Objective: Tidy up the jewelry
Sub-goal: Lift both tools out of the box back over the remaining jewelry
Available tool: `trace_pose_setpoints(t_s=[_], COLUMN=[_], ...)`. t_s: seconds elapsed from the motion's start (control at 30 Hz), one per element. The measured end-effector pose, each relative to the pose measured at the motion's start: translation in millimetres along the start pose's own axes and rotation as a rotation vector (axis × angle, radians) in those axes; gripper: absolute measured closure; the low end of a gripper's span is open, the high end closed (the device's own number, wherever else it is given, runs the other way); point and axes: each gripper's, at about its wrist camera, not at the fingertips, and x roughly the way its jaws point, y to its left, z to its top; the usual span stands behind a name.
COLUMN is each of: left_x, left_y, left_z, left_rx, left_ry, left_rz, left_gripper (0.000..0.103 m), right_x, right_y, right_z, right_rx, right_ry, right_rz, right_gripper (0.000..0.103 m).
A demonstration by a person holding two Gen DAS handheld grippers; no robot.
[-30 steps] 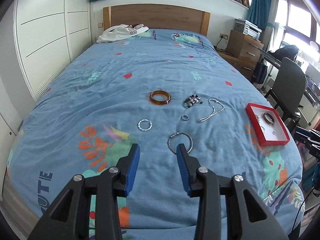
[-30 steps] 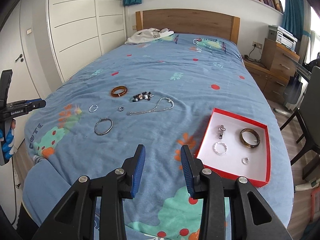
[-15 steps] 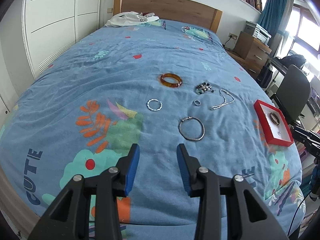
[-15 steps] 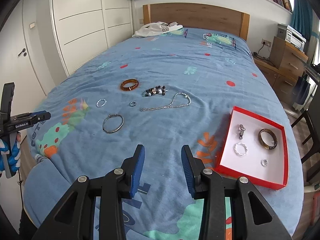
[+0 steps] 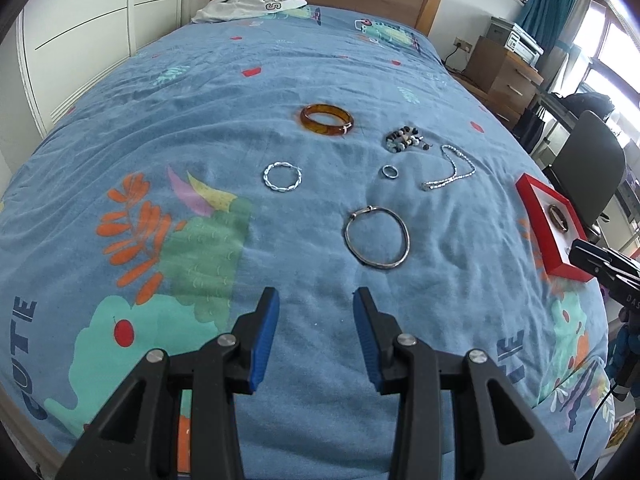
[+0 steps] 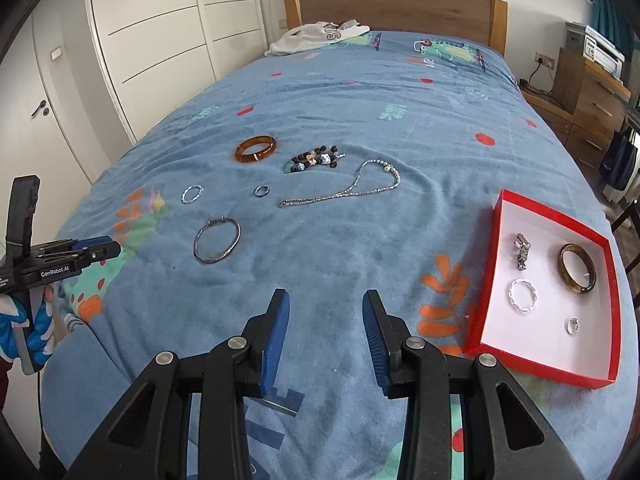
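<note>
A bedroom: a blue patterned bedspread [image 5: 320, 80] covers the bed, and the jewelry lies loose across it. The left gripper [image 5: 316, 332] hangs over bare cloth with its blue-padded jaws spread and empty; the right gripper [image 6: 324, 336] is likewise spread, holding nothing. Just ahead of the left jaws lies a large thin silver hoop bangle [image 5: 377, 237], then a twisted silver ring bracelet [image 5: 282, 177], a small silver ring [image 5: 390, 171], a silver chain necklace [image 5: 452, 168], a dark beaded bracelet [image 5: 404, 138] and an amber resin bangle [image 5: 327, 120]. The red cardboard tray [image 6: 496, 240], white inside, sits to the right and already holds four pieces. The hoop looks the likeliest pick: straddle its thin rim, press lightly into the soft cover, then pinch. "GenRobot.AI" shows on the left gripper's body; "CUTE" is printed on the bedspread.
</note>
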Motion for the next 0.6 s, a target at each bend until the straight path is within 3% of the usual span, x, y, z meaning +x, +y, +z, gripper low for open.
trace_pose_setpoints(t_s=[0.6], left_x=[49], left_y=[-4], left_z=[11], left_rx=[-0.002], left_ry=[0.069], left_rz=[0.0], left_gripper=[0.066], right_x=[61], right_y=[-19], right_z=[17], right_rx=[0.043], right_ry=[0.035], right_rz=[0.056], right_gripper=[0.062])
